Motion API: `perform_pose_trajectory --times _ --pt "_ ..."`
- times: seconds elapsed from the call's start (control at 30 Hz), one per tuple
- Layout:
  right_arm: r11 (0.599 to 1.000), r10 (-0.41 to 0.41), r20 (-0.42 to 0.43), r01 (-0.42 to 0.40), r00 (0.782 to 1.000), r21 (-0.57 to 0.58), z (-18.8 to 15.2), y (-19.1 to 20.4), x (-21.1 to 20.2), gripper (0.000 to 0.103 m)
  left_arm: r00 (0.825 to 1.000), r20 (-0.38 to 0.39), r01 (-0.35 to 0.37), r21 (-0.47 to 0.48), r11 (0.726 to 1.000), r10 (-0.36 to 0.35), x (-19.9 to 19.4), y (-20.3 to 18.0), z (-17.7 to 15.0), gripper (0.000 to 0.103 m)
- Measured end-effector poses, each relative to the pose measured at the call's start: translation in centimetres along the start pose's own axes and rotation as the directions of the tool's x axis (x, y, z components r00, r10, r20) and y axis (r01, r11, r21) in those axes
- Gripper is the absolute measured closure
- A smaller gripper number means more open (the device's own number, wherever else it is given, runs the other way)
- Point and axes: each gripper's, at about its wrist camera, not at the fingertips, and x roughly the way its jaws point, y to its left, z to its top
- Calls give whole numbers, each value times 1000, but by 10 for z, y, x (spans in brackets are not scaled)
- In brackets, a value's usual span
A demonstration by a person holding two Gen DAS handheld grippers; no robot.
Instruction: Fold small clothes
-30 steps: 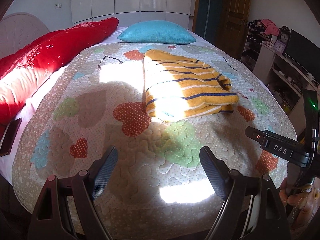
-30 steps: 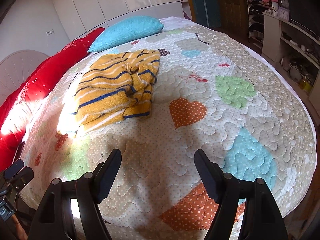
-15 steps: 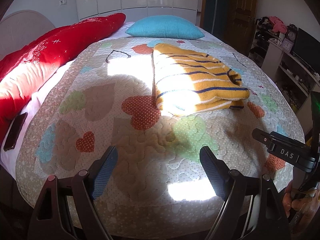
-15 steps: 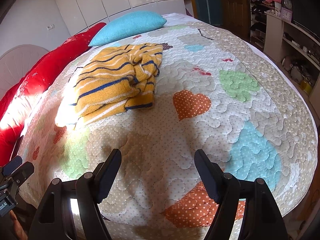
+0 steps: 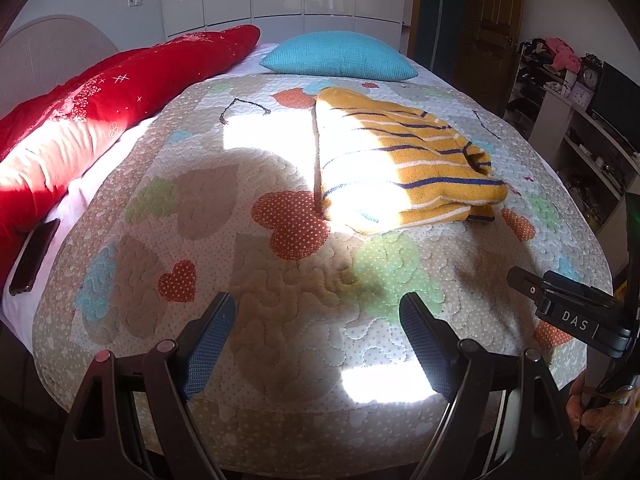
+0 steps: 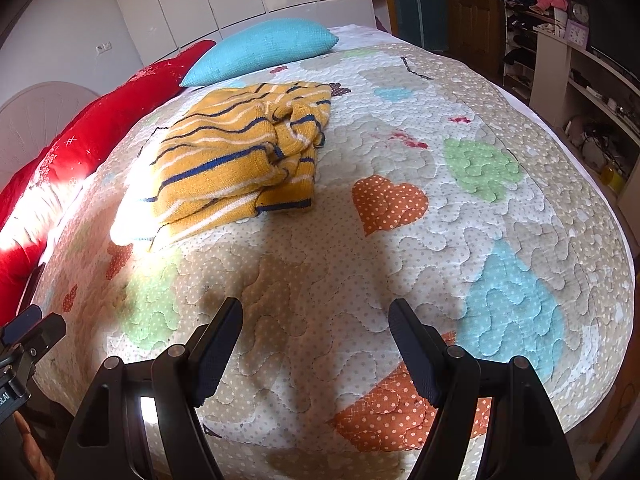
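Note:
A yellow sweater with blue and white stripes [image 5: 400, 168] lies folded on the quilted bed cover [image 5: 280, 280]; it also shows in the right wrist view [image 6: 244, 148], left of centre. My left gripper [image 5: 318, 340] is open and empty, above the near edge of the bed, well short of the sweater. My right gripper [image 6: 316, 344] is open and empty, also near the bed's front edge. The right gripper's body [image 5: 576, 316] shows at the right edge of the left wrist view.
A red bolster [image 5: 100, 120] lies along the bed's left side, a blue pillow [image 5: 340, 58] at the far end. A dark phone [image 5: 34, 256] rests at the left edge. Shelves with clutter [image 6: 580, 92] and a wooden door [image 6: 472, 8] stand to the right.
Both grippers have pulled back from the sweater toward the bed's near edge. The sweater has not moved. Both grippers stay open.

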Motion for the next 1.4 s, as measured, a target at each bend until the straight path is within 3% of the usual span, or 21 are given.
perform_pose_trajectory --times 0.2,0.23,0.27,0.4,0.47,0.63,0.77,1.03,1.4 --pt "1000 -6 7 6 1000 -16 -1 4 -4 24 992 126 -30 -19 999 32 -23 3 3 20" --pt "1000 -7 8 7 1000 -18 -1 4 -5 24 987 154 -32 -28 999 36 -28 4 3 16" --pt "1000 -7 9 8 1000 -20 -1 4 -5 24 982 185 -36 -39 999 42 -34 4 4 8" --pt "999 -13 17 13 1000 -31 -1 6 -10 24 948 311 -36 -109 993 68 -58 13 5 0" --pt "999 -20 24 21 1000 -41 -2 8 -13 24 944 322 -38 -112 993 73 -62 15 8 0" --pt "997 -29 41 31 999 -67 -5 15 -21 24 931 332 -124 -93 988 148 -68 12 10 0" --pt "995 -34 53 39 998 -90 -7 22 -26 24 905 404 -96 -109 989 132 -81 11 8 0" --pt "989 -49 55 57 997 -139 -10 34 -26 24 952 304 -41 -17 999 44 -68 1 7 0" --pt "988 -63 40 68 997 -142 -12 33 -22 24 984 161 -82 9 997 79 -35 -7 -3 0"
